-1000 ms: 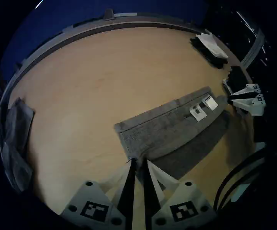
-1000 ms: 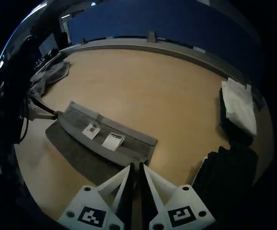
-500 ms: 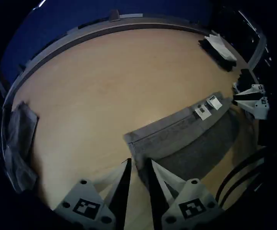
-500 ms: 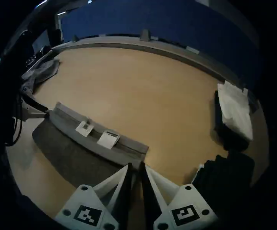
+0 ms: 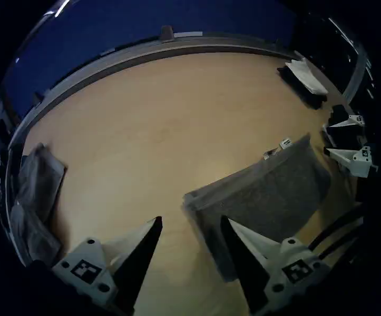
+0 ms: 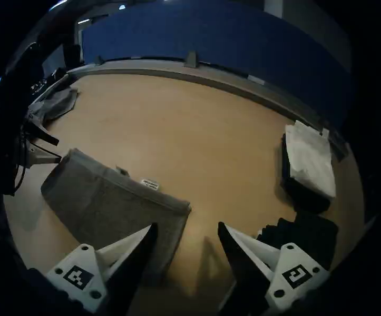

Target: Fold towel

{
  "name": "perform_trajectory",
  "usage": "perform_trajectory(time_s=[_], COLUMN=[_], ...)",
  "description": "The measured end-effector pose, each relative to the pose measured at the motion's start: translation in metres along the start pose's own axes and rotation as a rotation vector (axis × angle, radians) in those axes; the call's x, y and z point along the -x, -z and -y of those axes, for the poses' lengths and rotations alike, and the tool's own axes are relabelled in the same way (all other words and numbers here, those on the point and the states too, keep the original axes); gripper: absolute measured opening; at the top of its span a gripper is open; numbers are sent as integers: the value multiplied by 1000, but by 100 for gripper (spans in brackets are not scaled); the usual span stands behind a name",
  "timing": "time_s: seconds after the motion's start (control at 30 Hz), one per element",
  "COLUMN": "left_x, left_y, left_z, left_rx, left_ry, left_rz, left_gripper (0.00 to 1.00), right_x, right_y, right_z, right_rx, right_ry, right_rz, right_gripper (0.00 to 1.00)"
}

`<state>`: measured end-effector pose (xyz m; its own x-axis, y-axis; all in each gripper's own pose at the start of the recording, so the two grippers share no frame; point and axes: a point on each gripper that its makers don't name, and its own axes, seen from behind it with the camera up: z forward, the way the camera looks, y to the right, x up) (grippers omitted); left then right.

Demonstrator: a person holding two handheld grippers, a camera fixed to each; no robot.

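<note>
A grey towel (image 5: 264, 195) lies folded on the wooden table (image 5: 153, 121), its white tags (image 5: 277, 148) poking out at the far edge. My left gripper (image 5: 190, 224) stands open just above the towel's near left corner, with nothing between its fingers. In the right gripper view the same towel (image 6: 111, 205) lies flat with a tag (image 6: 149, 184) at its far edge, and my right gripper (image 6: 186, 229) is open over its near right corner. Each gripper appears at the opposite end of the towel: the right one (image 5: 345, 141) and the left one (image 6: 38, 143), both open.
A pile of grey cloths (image 5: 32, 195) sits at the table's left end, seen too as a grey heap (image 6: 53, 102). A white towel on a dark stack (image 6: 309, 163) and another dark stack (image 6: 306, 231) stand at the right end. A raised rim (image 5: 137, 50) borders the far side.
Both grippers went from shut on the towel's raised edge to open. The top layer dropped flat over the lower one, and the tags now sit at the far edge.
</note>
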<state>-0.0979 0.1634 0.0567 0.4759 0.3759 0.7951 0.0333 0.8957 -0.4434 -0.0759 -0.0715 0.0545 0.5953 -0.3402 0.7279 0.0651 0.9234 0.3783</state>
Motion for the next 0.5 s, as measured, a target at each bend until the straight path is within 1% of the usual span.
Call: perform_trajectory(time_s=[0.03, 0.3, 0.5], left_x=[0, 1, 12], left_y=[2, 12, 25], left_z=[0, -2, -8], left_rx=[1, 8, 16], left_ry=[1, 23, 48], left_rz=[-3, -22, -44], left_gripper=[94, 95, 94], right_x=[0, 2, 9], right_y=[1, 9, 17], right_z=[0, 3, 11], right_rx=[0, -11, -35], right_ry=[-1, -5, -1], right_rz=[-4, -12, -10], right_gripper=[98, 99, 98])
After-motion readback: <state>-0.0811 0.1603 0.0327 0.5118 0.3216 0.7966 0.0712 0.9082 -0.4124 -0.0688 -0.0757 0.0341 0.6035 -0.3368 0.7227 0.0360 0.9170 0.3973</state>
